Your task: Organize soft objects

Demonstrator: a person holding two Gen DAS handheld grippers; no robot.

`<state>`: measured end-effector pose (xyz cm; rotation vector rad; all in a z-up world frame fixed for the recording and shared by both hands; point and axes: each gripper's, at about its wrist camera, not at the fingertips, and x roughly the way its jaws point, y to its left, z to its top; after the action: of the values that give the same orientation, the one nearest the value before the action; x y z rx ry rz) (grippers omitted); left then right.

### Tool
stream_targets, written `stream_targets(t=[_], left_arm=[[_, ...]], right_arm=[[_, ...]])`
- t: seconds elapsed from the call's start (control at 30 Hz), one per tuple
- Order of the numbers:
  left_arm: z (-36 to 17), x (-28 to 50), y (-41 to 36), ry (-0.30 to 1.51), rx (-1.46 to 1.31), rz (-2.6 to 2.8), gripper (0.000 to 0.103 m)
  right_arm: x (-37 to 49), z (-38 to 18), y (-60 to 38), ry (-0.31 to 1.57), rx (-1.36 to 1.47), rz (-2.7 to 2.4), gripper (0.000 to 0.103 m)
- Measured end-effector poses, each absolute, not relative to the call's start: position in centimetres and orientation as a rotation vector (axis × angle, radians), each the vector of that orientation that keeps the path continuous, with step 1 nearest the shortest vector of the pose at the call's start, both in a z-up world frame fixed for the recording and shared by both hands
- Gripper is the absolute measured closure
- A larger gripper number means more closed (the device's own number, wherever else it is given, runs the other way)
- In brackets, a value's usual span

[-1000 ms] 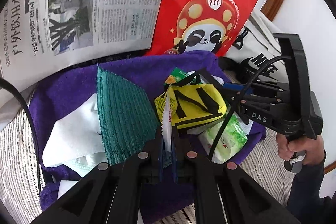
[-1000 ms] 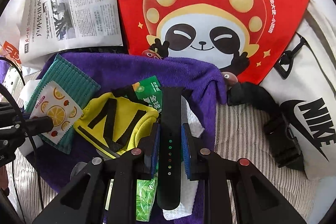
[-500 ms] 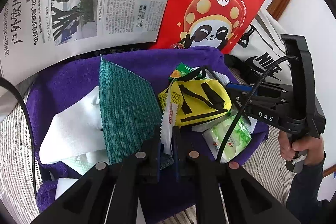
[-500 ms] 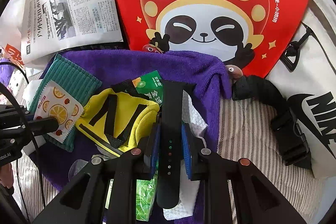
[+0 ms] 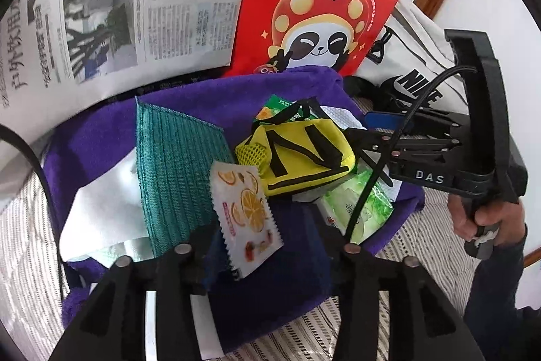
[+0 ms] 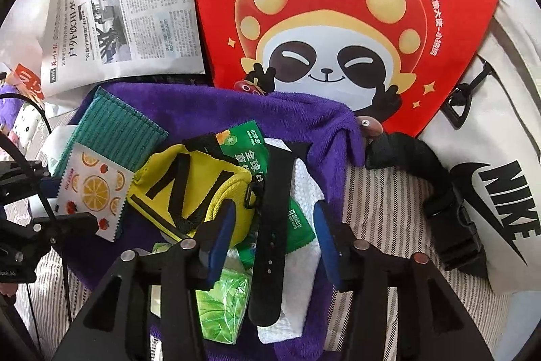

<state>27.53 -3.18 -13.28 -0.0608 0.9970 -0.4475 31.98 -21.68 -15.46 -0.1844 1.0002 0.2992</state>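
- Purple towel (image 6: 216, 110) lies spread on a striped bed cover (image 6: 389, 198) and carries the heap of soft things; a newspaper (image 5: 111, 12) and a red panda bag (image 6: 338, 22) stand behind its far edge.
- White tissue (image 5: 101, 202) lies near the towel's left edge, partly under a green ribbed cloth (image 5: 169, 164) that reaches toward the far left corner.
- Orange-print sachet (image 5: 245, 212) lies flat, overlapping the ribbed cloth's near right corner. It sits between the left gripper (image 5: 267, 246) fingers, touching neither pad that I can see; the jaws have just been opening and now stand well apart, holding nothing.
- Yellow pouch (image 6: 189, 188) with black straps sits mid-towel, just right of the sachet, with a green snack packet (image 6: 247, 144) poking out behind it.
- Black watch strap (image 6: 274, 219) lies lengthwise across a white paper towel (image 6: 304, 192) and a green wet-wipe pack (image 6: 219, 307), its near end toward the towel's near edge. It runs between the right gripper (image 6: 274, 242) fingers, whose blue pads stand clear of it on both sides; these jaws have also just been opening and grip nothing.
- Right of the towel's right edge, a black buckled strap (image 6: 449, 225) lies on the bed cover against a white Nike bag (image 6: 500, 178).
- From the left wrist view, a person's hand (image 5: 487, 215) holds the right gripper's handle off the towel's right edge.
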Motion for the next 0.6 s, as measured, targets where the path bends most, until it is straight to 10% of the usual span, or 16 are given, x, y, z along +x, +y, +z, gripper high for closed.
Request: stream_targets(t=[0.6], left_arm=[[-9.0,25.6,-2.1,0.922,-0.063,-0.393,0.023]], right_arm=[[26.3,-9.8,-24.5,0.952,-0.082,0.240,0.037]])
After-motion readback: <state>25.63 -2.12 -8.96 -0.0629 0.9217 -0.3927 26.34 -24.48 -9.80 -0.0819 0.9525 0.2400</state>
